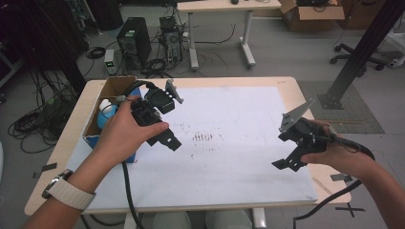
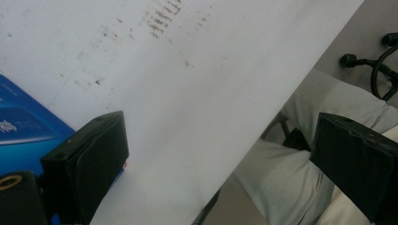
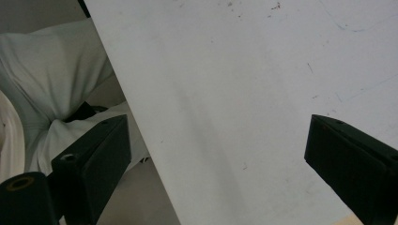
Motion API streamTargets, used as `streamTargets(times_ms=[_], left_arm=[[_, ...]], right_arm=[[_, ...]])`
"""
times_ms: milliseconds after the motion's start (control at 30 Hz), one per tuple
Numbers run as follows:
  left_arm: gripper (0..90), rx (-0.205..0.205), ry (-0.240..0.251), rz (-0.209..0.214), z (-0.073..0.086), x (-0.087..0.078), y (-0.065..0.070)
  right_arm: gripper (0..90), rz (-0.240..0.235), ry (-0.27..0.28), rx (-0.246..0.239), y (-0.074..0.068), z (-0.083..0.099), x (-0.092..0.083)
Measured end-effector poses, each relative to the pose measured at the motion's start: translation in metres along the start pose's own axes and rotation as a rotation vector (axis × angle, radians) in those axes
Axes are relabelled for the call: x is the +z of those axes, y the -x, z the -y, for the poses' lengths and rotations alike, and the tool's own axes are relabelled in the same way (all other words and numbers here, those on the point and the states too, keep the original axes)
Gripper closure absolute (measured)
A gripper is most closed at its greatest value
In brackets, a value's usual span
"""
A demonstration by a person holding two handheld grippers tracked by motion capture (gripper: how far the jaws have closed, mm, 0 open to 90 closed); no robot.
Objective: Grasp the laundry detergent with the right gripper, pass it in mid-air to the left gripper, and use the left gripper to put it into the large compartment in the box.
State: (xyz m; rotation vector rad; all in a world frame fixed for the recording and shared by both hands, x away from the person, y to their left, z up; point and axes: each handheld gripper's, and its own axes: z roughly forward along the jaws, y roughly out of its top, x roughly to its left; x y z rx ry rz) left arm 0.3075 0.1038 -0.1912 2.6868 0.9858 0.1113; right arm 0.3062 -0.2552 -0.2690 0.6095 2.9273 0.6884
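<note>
My left gripper (image 1: 169,140) is held above the left part of the white sheet (image 1: 229,114), next to an open blue cardboard box (image 1: 112,90). Its jaws stand wide apart with nothing between them; in the left gripper view the left gripper (image 2: 220,159) looks down over the sheet's front edge. My right gripper (image 1: 289,163) hovers over the sheet's right side, tilted toward the person. The right gripper (image 3: 216,159) is open too, and only bare sheet lies between its fingers (image 3: 94,159).
The box holds a light blue bottle with a white cap (image 1: 106,114); its blue side (image 2: 23,131) is close to my left jaw. Dark smudges (image 1: 203,137) mark the sheet's middle. Past the wooden table (image 1: 291,88) are a computer tower (image 1: 134,40), cables, a desk and a black post (image 1: 363,47).
</note>
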Motion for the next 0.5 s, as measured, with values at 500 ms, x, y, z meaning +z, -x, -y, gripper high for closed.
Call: streamTargets(times_ms=[500], left_arm=[[5.0,0.004,-0.004,0.004,0.0001,0.0007,-0.0024]], right_arm=[[7.6,0.001,0.0,0.005,0.0012,0.0005,0.0007]])
